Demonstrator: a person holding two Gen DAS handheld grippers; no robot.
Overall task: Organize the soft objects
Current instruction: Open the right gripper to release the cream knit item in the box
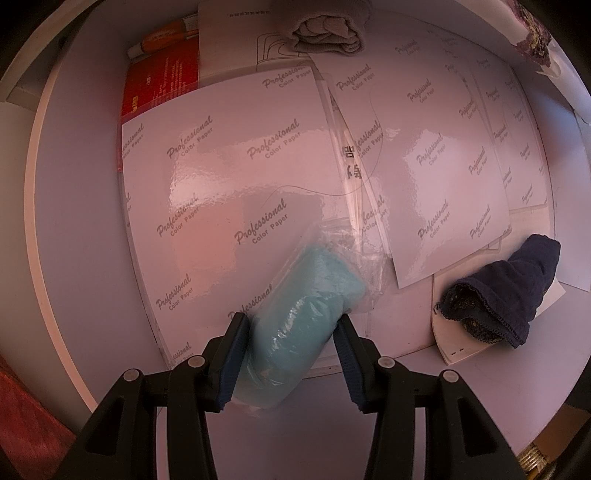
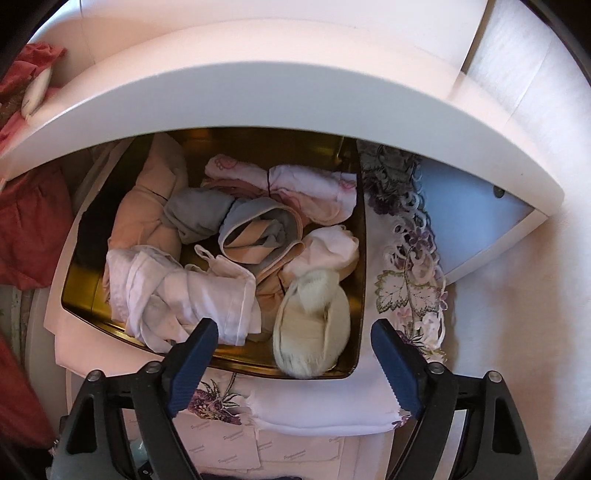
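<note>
Left wrist view: white bench (image 1: 85, 229) with a rounded edge, largely covered by glossy sheets printed "Professional Color Paper" (image 1: 236, 177). A red booklet (image 1: 159, 85) sticks out from under the sheets at the far left, an orange-labelled tube (image 1: 166, 37) beyond it. A grey rolled cloth (image 1: 325, 31) sits at the far edge. A dark navy lace-trimmed garment (image 1: 502, 291) lies bunched to the right on a paper sheet, well apart from the claw.

Left claw (image 1: 291, 328): pads pressed against both sides of a turquoise soft bundle in clear plastic wrap (image 1: 299, 317). The bundle runs out forward from between the fingers, its far end over the paper sheets.

Right wrist view: white curved shelf edge (image 2: 280, 96) above a gold-walled metal bin (image 2: 354, 295) full of soft items: pink, white and grey rolled garments. An embroidered leaf-pattern cloth (image 2: 406, 284) lies just right of the bin. Red fabric (image 2: 29, 221) at far left.

Right claw (image 2: 295, 339): spread wide, gripping nothing, poised over the near rim of the bin. A cream rolled bundle (image 2: 314, 325) lies in the bin's near right corner, between the fingers in this view, touching neither. A white crumpled garment (image 2: 177, 295) lies by the left finger.
</note>
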